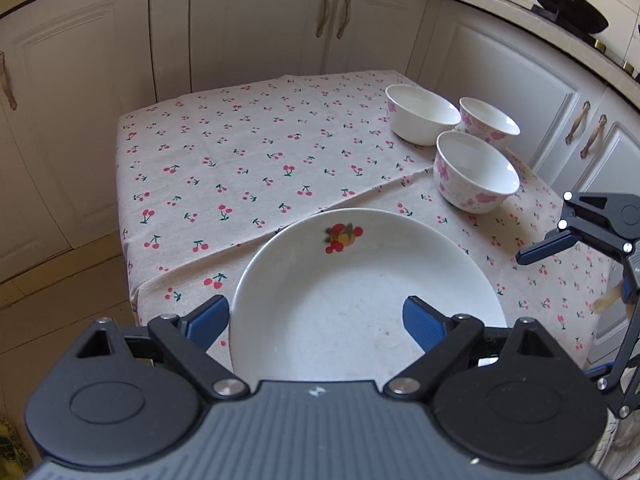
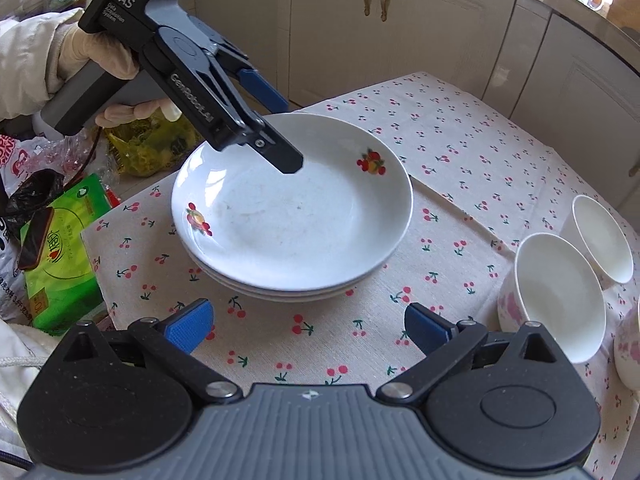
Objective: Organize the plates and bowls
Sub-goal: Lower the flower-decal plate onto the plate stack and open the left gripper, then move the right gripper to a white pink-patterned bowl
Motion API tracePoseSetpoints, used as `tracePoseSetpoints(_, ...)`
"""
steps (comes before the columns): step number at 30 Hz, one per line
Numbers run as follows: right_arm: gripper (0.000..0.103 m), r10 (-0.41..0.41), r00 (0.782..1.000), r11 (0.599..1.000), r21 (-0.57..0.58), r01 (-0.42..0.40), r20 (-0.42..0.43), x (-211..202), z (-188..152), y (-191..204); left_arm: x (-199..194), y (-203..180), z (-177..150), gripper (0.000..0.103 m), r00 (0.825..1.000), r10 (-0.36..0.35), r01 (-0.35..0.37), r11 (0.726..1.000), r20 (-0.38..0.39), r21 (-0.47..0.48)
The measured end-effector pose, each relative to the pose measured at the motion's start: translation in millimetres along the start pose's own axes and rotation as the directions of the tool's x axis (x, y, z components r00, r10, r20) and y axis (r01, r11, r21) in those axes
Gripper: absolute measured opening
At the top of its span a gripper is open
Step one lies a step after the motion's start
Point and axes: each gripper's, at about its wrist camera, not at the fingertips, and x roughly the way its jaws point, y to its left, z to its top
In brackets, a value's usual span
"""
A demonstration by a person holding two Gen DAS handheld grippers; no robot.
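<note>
The table point(image 1: 248, 168), draped in a cherry-print tablecloth point(image 2: 460, 152), stands before pale kitchen cabinets point(image 1: 256, 24).

Near the table's front left corner, as the right wrist view shows it, sits a stack of white plates point(image 2: 288, 280). The top plate point(image 2: 296, 220) carries small fruit motifs on its rim and lies level on the ones beneath.

Three bowls stand grouped along the table's right edge. In the left wrist view the plain white bowl point(image 1: 420, 114) is farthest back. A pink-flowered bowl point(image 1: 490, 126) sits just beside it, and a second pink-flowered bowl point(image 1: 476, 172) is nearest the plates. All three are upright, close together, and well apart from the stack.

The left gripper point(image 1: 316, 316) hangs over the near left rim of the top plate. Its blue fingers point(image 1: 424, 324) are spread to either side of the rim, one outside the plate and one above its inside. No pad presses on the plate that can be seen. A gloved hand point(image 2: 96, 60) holds this gripper's handle.

The right gripper point(image 2: 308, 330) hovers over bare cloth just in front of the plate stack. Its blue fingers point(image 2: 188, 328) are spread wide with nothing between them.

A green box point(image 2: 60, 248) and plastic bags point(image 2: 24, 168) lie beyond the table's left edge.
</note>
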Motion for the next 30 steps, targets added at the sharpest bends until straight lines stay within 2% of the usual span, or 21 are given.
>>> tracePoseSetpoints(6,0.103,-0.102,0.992,0.994,0.03,0.1,0.074,-17.5,-9.8,-0.3,-19.9,-15.9,-2.8,0.093,0.997,0.013,-0.013,1.0,0.079,0.004)
tracePoseSetpoints(9,0.103,-0.179,0.977,0.983,0.065,0.173,0.116,-25.7,-16.6,-4.1,-30.2,-32.6,-6.3,0.097,0.992,0.016,-0.02,0.999,0.124,0.035)
tracePoseSetpoints(12,0.103,-0.229,0.961,0.97,0.123,0.211,0.153,-34.2,-25.1,-11.7,-34.4,-50.2,-8.2,0.097,0.989,0.031,-0.041,0.997,0.147,0.066)
tracePoseSetpoints(17,0.103,-0.271,0.942,0.946,0.234,0.223,0.196,-50.0,-39.9,-27.9,-30.8,-76.4,-5.4,0.097,0.992,0.005,-0.016,0.995,0.125,0.095)
tracePoseSetpoints(21,0.103,-0.277,0.932,0.93,0.311,0.198,0.235,-63.9,-55.4,-39.3,-22.0,-87.9,2.9,0.097,0.995,-0.064,0.06,0.997,0.076,0.047)
tracePoseSetpoints(22,0.103,-0.279,0.929,0.926,0.325,0.193,0.243,-67.9,-60.3,-41.0,-20.9,-93.3,4.6,0.097,0.995,-0.065,0.061,0.997,0.077,0.048)
tracePoseSetpoints(25,0.103,-0.29,0.922,0.921,0.336,0.196,0.256,-74.7,-71.1,-43.3,-20.4,-116.2,12.0,0.098,0.994,-0.036,0.024,0.993,0.104,0.113)
tracePoseSetpoints(27,0.103,-0.3,0.916,0.918,0.341,0.201,0.266,-79.8,-78.5,-45.0,-18.8,-129.7,16.2,0.102,0.994,-0.025,0.01,0.989,0.104,0.144)
tracePoseSetpoints(30,0.103,-0.303,0.906,0.917,0.35,0.193,0.294,-87.2,-87.9,-48.2,-13.9,-147.2,19.1,0.102,0.994,-0.071,0.056,0.985,0.085,0.164)
